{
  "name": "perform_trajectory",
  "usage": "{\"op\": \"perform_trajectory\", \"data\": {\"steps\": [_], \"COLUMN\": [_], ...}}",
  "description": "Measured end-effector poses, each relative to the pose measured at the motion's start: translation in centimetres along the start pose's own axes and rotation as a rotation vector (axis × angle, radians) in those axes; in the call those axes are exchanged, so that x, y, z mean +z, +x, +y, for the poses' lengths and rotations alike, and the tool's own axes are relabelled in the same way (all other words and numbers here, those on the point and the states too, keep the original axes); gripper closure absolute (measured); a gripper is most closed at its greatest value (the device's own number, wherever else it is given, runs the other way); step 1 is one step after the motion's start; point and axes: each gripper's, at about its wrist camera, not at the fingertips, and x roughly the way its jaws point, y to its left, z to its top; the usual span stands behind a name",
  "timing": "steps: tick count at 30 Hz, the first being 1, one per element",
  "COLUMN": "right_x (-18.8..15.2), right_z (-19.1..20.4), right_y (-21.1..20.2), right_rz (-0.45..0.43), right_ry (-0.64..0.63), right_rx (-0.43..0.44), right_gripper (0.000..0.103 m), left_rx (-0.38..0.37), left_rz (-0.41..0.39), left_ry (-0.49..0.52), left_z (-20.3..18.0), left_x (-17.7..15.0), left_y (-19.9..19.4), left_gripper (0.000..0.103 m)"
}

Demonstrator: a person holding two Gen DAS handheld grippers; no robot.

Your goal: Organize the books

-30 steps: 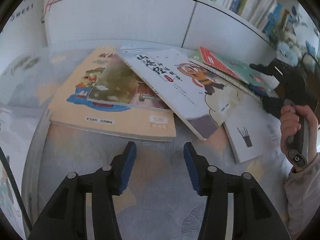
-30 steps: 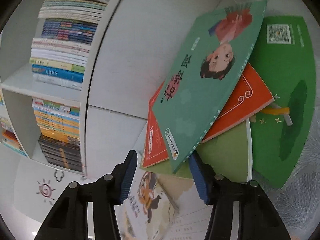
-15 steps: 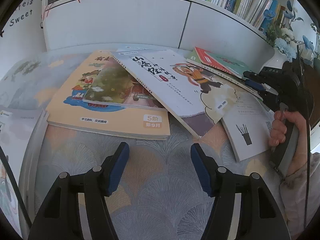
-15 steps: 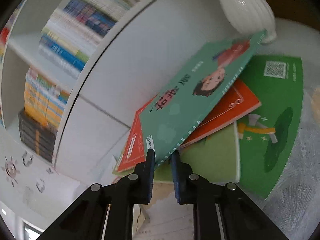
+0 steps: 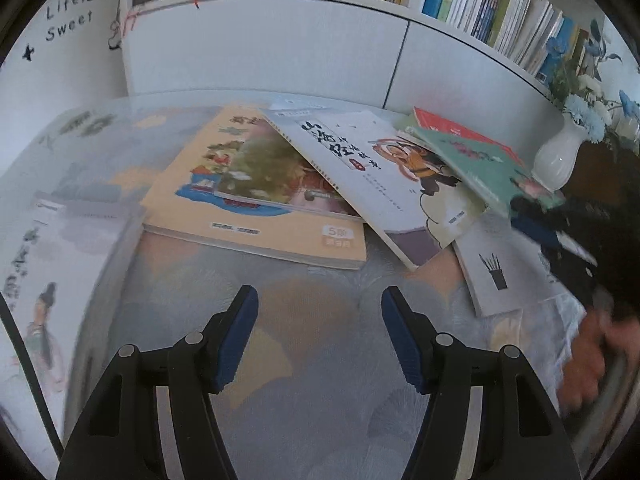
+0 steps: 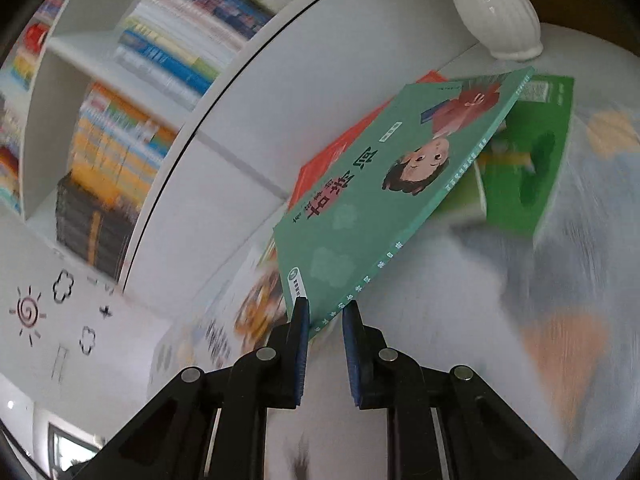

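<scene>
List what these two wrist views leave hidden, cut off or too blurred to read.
- Left wrist view: the right gripper and the hand holding it are motion-blurred at the right edge; its grip cannot be read here.
- Left wrist view: the white book with a brush pot is partly covered by overlapping books.
- Right wrist view: the orange-red book and green book lie mostly behind the teal book.
- Right wrist view: the vase is cut by the top edge.

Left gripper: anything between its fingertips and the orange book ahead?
No. In the left wrist view, only bare patterned tablecloth lies between the open left gripper and the orange book.
</scene>
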Motion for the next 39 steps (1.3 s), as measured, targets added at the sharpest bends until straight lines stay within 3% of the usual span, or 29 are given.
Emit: {"op": "perform_trajectory", "data": {"steps": [6,13,16,17,18,19,20,22,28,31,34,37,39], "right_x": [-6.2,-8.6,-7.6,-6.9,-5.9,-4.5,-3.1,-0.7,4.9,5.6,6.1,6.2,6.1], "right_z": [4.1,7.3,6.8,6.3,5.8,4.9,4.3,4.0,7.6,9.7,11.5,12.1,12.0], "right_y": [-1.3,-1.4,-3.7,-4.6,-5.4,-6.3,-6.9,-6.6,2.3,6.6,11.8,15.3,17.1], "right_rz": [0.188,0.306,0.270,0.235,0.195,0.134,0.078,0.047,0.264,0.273,0.341,0.386,0.428], "right_ry": [-0.027,-0.114,-0.126,-0.132,-0.135,-0.127,-0.122,-0.150,-0.341,-0.466,-0.522,-0.564,-0.600], "right_rx": [0.085,0.157,0.200,0.200,0.186,0.160,0.134,0.083,0.003,-0.078,-0.080,-0.097,-0.123], "right_gripper": [0.087,0.083,0.080,0.072,0.055,0.047,0.044,0.044,0.044,0.044,0.044,0.044,0.044], "left_rx": [0.020,0.024,0.045,0.048,0.051,0.051,0.046,0.041,0.046,-0.023,-0.111,-0.065,-0.077], "left_rz": [-0.009,0.022,0.019,0.019,0.020,0.019,0.018,0.016,-0.023,-0.045,-0.017,0.002,0.035], "left_ry": [0.039,-0.008,0.013,0.021,0.026,0.029,0.030,0.028,0.075,0.119,0.157,0.224,0.241], "left_z": [1.0,3.0,2.5,2.3,2.2,2.2,2.2,2.1,1.0,-0.3,-1.6,-3.2,-3.7], "left_x": [-2.1,-3.9,-4.0,-4.0,-4.0,-4.1,-4.1,-4.2,-4.3,-4.0,-3.7,-3.6,-3.5], "left_y": [-2.5,-1.9,-1.7,-1.6,-1.6,-1.6,-1.7,-1.8,-2.8,-3.6,-3.3,-2.2,-1.2], "left_gripper": [0.041,0.041,0.041,0.040,0.040,0.040,0.040,0.040,0.040,0.040,0.040,0.040,0.040]}}
